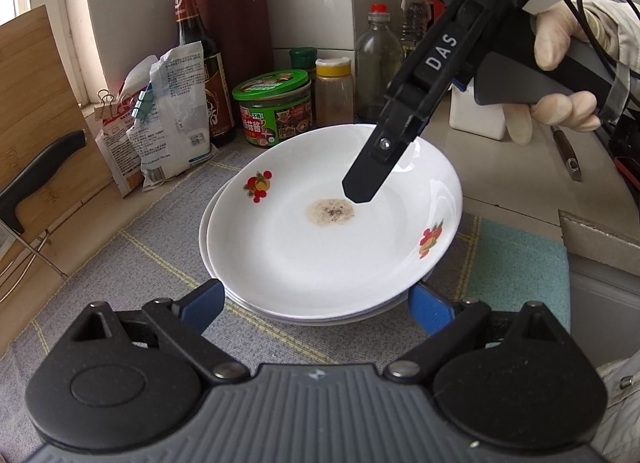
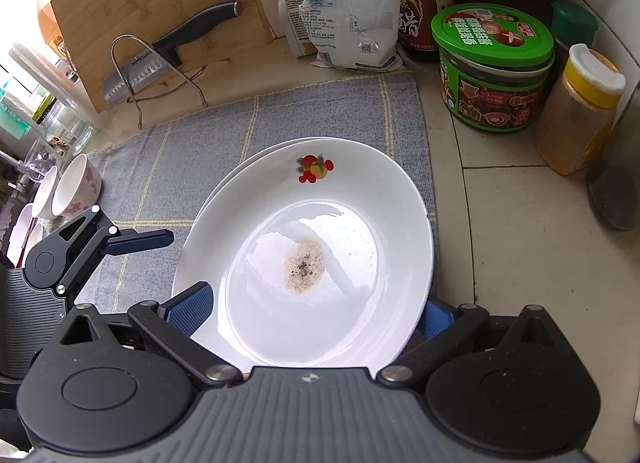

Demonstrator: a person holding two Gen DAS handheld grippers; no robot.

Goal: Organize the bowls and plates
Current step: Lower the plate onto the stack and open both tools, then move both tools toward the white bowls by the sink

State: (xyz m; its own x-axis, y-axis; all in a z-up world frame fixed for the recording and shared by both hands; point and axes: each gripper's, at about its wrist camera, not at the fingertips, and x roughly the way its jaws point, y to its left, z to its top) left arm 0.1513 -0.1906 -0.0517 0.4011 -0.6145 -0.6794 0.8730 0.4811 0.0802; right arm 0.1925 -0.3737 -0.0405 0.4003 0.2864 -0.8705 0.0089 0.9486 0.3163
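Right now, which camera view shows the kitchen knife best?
The right wrist view shows the kitchen knife best: its black handle and steel blade are both visible, leaning in a wire stand against the cutting board. The left wrist view shows only the black handle at the picture's left edge.

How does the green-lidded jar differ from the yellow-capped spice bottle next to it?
The green-lidded jar is squat and wide; the yellow-capped spice bottle is taller and narrower. The jar is wrapped in a busy printed label, while the bottle is clear and shows tan powder. The jar's lid is flat; the bottle's cap has a white flip top. Both stand upright and closed on the tiled counter.
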